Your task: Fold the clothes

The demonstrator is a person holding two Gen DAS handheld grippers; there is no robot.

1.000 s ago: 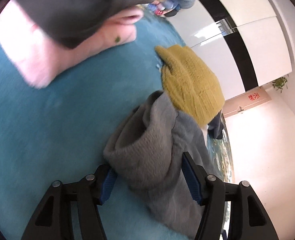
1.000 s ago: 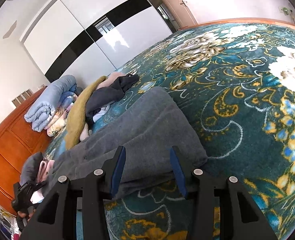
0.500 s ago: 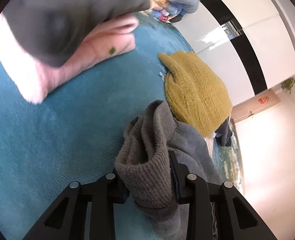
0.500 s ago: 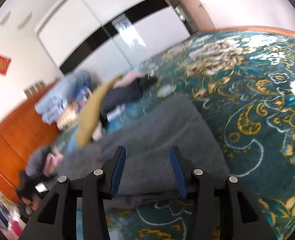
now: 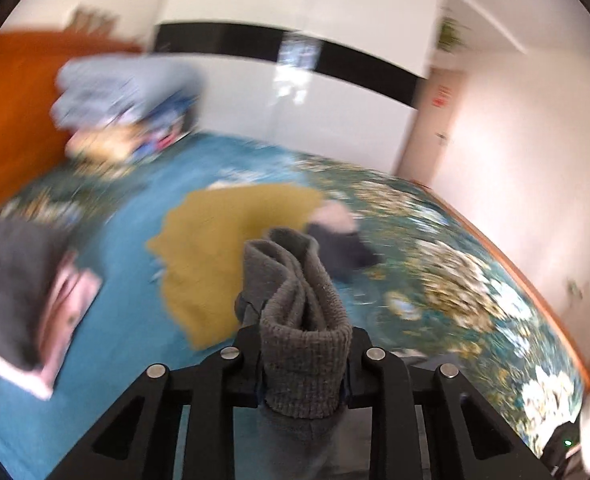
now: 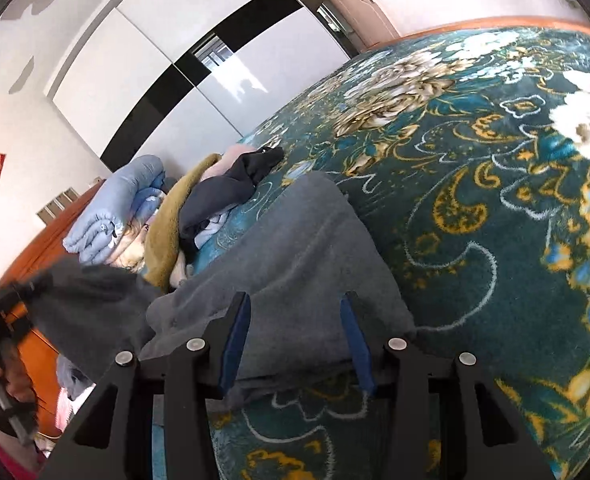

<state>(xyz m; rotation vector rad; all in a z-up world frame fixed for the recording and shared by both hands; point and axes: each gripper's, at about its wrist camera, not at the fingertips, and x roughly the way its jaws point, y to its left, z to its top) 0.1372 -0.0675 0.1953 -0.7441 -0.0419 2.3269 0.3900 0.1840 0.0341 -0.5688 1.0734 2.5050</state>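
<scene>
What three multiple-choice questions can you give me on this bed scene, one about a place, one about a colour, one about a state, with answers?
1. Where does the mustard sweater lie?
A. On the bed, beyond the left gripper
B. On the floor
C. Hung on the wardrobe

2. What colour is the cuff in the left gripper?
A. Pink
B. Grey
C. Mustard

3. How does the right gripper stand?
A. Shut on the grey garment
B. Shut on nothing
C. Open, its pads apart over the grey garment

Answers:
1 A: the left wrist view shows it flat on the bedspread, past the fingers.
2 B: the ribbed knit pinched between the closing jaws is grey.
3 C: the right wrist view shows a clear gap between the blue pads, with cloth lying below them.
</scene>
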